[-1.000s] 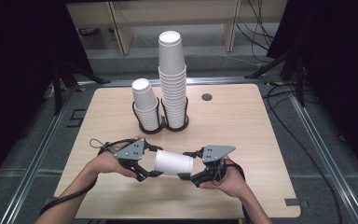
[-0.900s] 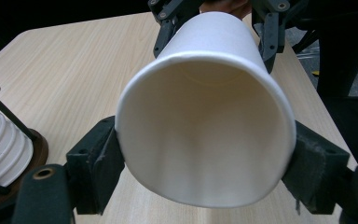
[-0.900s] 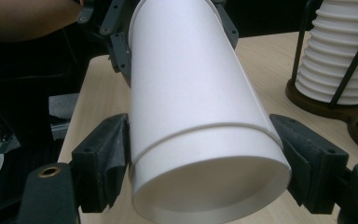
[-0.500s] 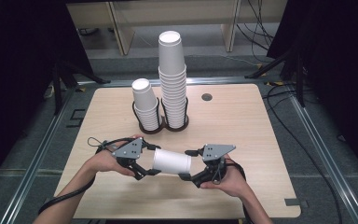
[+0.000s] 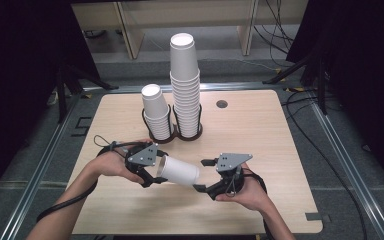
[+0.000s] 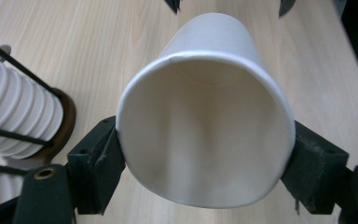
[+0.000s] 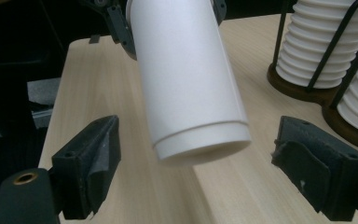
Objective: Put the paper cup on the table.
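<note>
A white paper cup (image 5: 179, 171) lies on its side in the air above the near part of the table. My left gripper (image 5: 155, 172) is shut on its rim end, and in the left gripper view the pads press both sides of the cup (image 6: 205, 135). The cup's base (image 7: 200, 147) points at my right gripper (image 5: 201, 175). That gripper's jaws have just come apart and then eased in slightly. They stand open on either side of the base without touching it.
Two stacks of white cups stand in a dark wire holder (image 5: 172, 136) at mid-table, a short stack (image 5: 157, 112) on the left and a tall stack (image 5: 185, 85) on the right. A round hole (image 5: 222, 104) lies farther back. The wooden tabletop (image 5: 260, 135) lies bare to the right.
My right gripper's jaws have spread off the cup's base. The left gripper has lifted the cup slightly. The right hand has stayed where it was.
</note>
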